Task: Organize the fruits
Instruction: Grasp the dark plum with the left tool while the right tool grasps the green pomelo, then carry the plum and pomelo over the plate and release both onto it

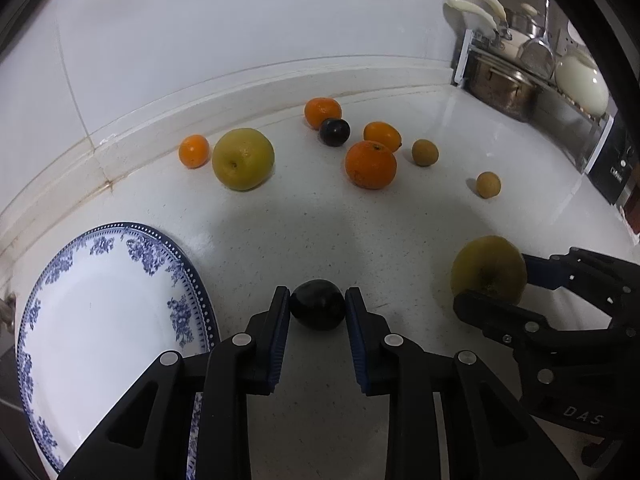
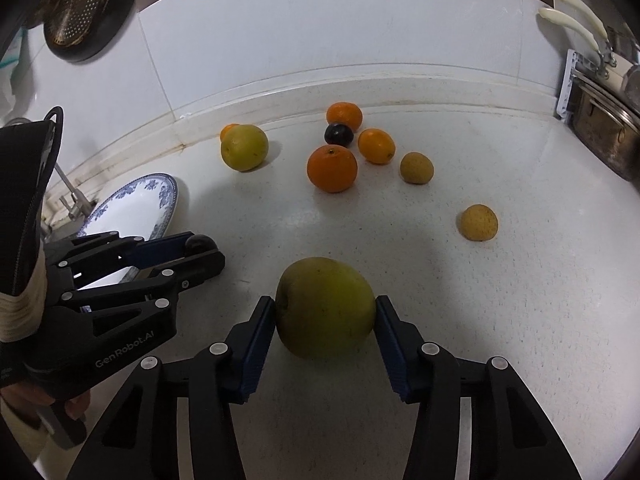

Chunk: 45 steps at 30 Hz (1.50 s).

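Observation:
A dark plum (image 1: 317, 310) rests on the white counter, and my left gripper (image 1: 317, 300) is shut on it, a blue pad against each side. A blue-patterned plate (image 1: 100, 312) lies just left of it. To the right, my right gripper (image 2: 326, 312) is shut on a yellow-green round fruit (image 2: 324, 304) that sits on the counter. The right wrist view shows the left gripper (image 2: 204, 250) with the plum (image 2: 196, 242) at its tips, beside the plate (image 2: 132, 208). Farther back lie another yellow-green fruit (image 1: 243, 159), several oranges (image 1: 371, 164), a second plum (image 1: 334, 132) and two small brown fruits (image 1: 425, 153).
A raised ledge and tiled wall (image 1: 240, 40) close off the back. A rack with metal pots (image 1: 504, 88) and white-handled utensils stands at the back right. A tap (image 2: 68, 196) is left of the plate, and a strainer (image 2: 76, 4) hangs above it.

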{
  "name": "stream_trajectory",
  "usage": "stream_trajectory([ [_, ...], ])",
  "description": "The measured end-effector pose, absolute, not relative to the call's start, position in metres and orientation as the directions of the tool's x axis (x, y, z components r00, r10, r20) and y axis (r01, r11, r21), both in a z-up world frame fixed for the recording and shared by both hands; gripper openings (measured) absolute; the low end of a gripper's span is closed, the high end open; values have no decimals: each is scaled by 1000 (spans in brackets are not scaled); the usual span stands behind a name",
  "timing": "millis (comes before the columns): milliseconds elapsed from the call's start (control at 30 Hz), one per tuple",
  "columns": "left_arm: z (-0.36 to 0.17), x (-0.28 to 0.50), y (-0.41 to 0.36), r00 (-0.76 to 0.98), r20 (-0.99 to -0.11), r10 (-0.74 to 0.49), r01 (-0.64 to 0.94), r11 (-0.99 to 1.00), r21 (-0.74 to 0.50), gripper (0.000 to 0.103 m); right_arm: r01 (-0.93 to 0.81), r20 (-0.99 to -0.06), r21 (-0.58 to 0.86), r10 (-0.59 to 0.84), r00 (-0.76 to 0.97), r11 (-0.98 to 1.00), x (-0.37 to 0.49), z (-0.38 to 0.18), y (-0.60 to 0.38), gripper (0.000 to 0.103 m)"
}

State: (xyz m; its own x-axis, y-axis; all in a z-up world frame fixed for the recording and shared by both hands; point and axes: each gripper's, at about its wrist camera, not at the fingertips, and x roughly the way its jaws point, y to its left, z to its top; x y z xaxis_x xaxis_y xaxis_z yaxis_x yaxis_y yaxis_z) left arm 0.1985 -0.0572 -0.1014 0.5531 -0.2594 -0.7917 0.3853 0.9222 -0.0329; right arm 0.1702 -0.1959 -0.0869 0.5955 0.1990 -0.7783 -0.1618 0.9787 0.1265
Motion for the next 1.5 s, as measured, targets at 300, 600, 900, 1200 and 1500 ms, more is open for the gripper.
stream_trajectory([
  [300,-80,179,-42,596,-759,-260,355,934,-41,28,-181,-765,157,236,599,971,165,-79,-193,51],
  [600,-51,152,-10,653,-719,-236,279,958,-61,28,-254,-723,174,298,623,951,154,-51,-175,51],
  [900,-35,125,34,701,-699,-142,163,986,-36,28,-381,-699,178,389,600,907,146,-38,-131,51],
  [1200,-51,117,80,691,-721,-57,69,998,-12,28,-538,-697,111,452,557,835,150,-39,-71,51],
  [1500,-70,131,108,646,-763,-29,46,999,0,28,-632,-733,68,469,493,772,169,-58,-26,51],
])
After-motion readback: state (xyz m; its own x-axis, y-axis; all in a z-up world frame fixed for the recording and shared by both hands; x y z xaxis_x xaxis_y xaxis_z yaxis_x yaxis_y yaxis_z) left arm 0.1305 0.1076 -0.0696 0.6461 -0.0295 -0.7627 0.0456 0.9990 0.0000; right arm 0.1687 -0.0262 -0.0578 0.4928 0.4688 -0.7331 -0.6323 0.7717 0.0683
